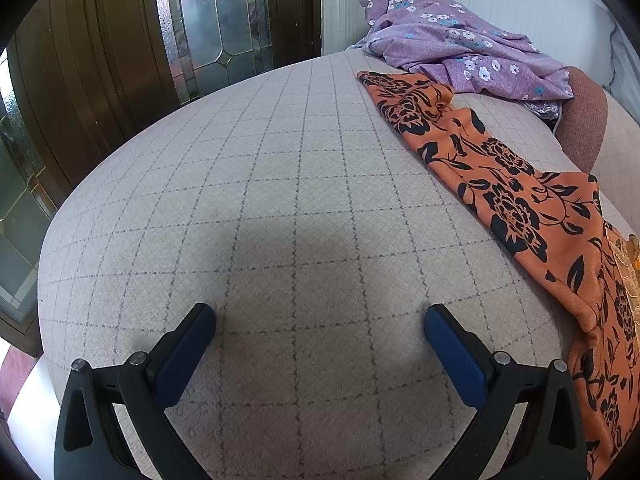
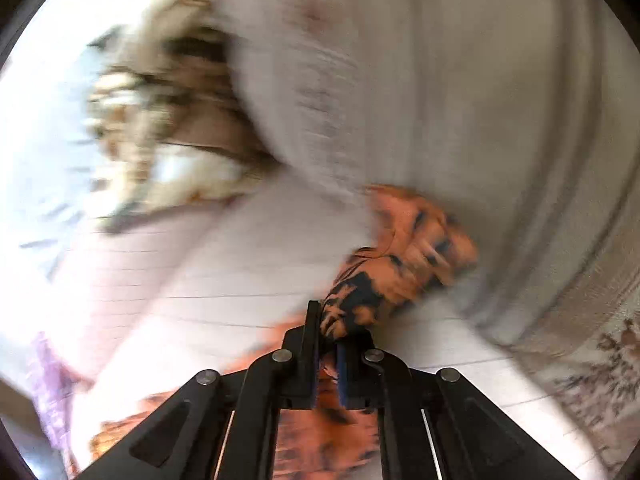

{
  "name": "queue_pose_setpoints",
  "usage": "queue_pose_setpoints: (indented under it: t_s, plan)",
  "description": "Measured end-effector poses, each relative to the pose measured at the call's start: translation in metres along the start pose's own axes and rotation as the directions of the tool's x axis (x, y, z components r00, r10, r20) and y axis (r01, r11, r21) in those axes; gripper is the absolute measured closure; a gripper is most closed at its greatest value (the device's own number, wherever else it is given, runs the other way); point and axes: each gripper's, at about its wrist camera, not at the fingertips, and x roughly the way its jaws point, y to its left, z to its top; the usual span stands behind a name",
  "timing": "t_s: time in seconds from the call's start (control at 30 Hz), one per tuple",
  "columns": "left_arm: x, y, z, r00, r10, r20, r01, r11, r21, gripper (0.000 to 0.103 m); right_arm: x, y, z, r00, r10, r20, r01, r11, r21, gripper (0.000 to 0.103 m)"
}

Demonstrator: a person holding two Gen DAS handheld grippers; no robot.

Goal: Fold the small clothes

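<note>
Orange floral cloth (image 1: 516, 200) along checked cover's (image 1: 280, 200) right edge

Black gripper (image 1: 320, 320) frames, blue pads (image 1: 454, 354), silver screws.

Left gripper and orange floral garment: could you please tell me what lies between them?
Only bare checked bed cover separates the left gripper from the orange floral garment, per the left wrist view.
</note>
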Motion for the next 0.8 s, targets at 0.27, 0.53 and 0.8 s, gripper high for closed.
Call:
queue_pose_setpoints:
  t_s: [0.27,0.53,0.8]
  plan:
    - [-0.004,0.003,-0.003,1.0,-0.004,0.005,0.004,1.0,0.002,0.0,-0.099,0.198,-0.057,0.86,0.509,-0.015,-0.502,0.842,-0.197,0.097]
    - [-0.004,0.002,-0.002,1.0,-0.002,0.004,0.002,1.0,0.004,0.0,-0.069,0.344,-0.272,0.752,0.543,-0.375,-0.654,0.686,-0.319,0.091]
    - [-0.003,0.0,-0.002,1.0,0.007,0.003,-0.007,1.0,0.011,0.0,0.009,0.34,-0.378,0.74,0.313,-0.595,-0.591,0.725,-0.354,0.031]
